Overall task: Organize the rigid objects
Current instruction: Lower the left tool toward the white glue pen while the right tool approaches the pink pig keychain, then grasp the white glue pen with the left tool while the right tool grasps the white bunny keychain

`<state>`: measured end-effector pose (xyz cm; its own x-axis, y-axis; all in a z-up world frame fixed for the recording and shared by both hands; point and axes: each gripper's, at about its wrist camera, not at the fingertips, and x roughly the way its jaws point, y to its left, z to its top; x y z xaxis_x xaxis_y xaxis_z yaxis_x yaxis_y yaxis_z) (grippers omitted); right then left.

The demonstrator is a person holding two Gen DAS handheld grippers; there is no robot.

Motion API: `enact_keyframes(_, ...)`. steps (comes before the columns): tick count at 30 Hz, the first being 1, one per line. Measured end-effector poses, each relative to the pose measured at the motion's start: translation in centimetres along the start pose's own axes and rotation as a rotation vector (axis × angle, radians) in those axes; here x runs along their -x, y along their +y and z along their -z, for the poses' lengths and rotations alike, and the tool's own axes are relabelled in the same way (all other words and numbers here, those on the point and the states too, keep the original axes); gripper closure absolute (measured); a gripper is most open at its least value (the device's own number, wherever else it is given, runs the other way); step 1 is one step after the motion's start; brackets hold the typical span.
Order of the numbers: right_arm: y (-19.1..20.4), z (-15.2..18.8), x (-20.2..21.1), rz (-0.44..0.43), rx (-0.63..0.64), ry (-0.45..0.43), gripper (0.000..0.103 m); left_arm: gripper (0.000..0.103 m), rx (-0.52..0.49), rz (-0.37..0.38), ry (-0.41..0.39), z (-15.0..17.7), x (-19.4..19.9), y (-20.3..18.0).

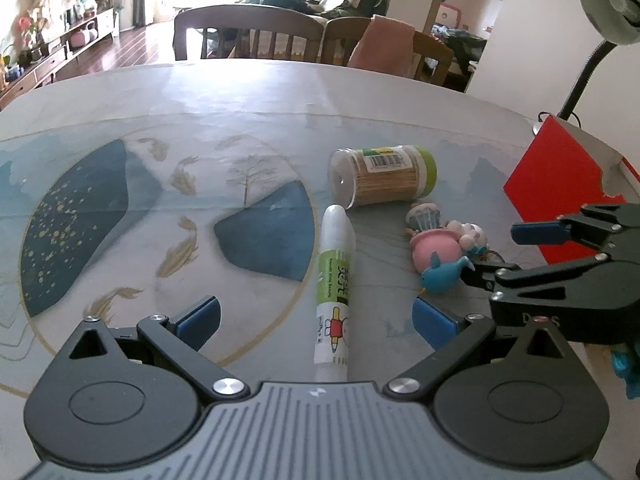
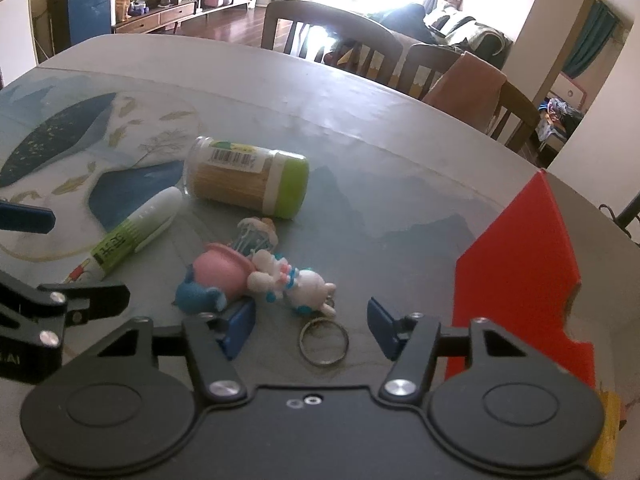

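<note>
Two grippers descend, jaws apart, empty: left gripper (image 1: 316, 318) astride the glue pen (image 1: 336, 288) mid-tabletop, right gripper (image 2: 312, 330) over the keyring toy (image 2: 256, 272); next, close squarely on each

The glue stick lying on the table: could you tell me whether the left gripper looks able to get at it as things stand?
Probably yes. The glue stick lies lengthwise between the open fingers of the left gripper, nothing covers it, and the toy keychain lies apart to its right.
</note>
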<state>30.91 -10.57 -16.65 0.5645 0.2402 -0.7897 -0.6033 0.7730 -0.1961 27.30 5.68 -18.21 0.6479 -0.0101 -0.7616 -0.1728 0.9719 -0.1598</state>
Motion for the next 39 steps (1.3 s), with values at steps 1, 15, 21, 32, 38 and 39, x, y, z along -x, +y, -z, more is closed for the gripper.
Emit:
enact_keyframes(1, 0.0, -0.1, -0.1, 0.004, 0.002, -0.003, 0.044, 0.000, -0.006, -0.001, -0.001, 0.0, -0.1, -0.1)
enact_keyframes(15, 0.8, -0.9, -0.9, -0.044, 0.068, -0.031, 0.060, 0.012, -0.101, -0.014, -0.017, -0.3, -1.5, -1.5)
enact_keyframes(21, 0.5, -0.9, -1.0, -0.042, 0.048, -0.022, 0.081, 0.044, -0.107, -0.028, -0.030, -0.5, -1.4, -1.8)
enact_keyframes(32, -1.4, 0.7, 1.0, -0.093, -0.165, 0.002, 0.082, 0.085, -0.086, -0.065, -0.009, -0.9, -1.3, -2.0)
enact_keyframes(38, -2.0, 1.6, 4.0, -0.136, -0.251, -0.022, 0.082, 0.086, -0.042, -0.064, -0.004, -0.7, -0.6, -1.9)
enact_keyframes(39, -2.2, 1.7, 4.5, -0.141, -0.261, -0.025, 0.082, 0.086, -0.039, -0.064, -0.004, -0.7, -0.3, -2.0)
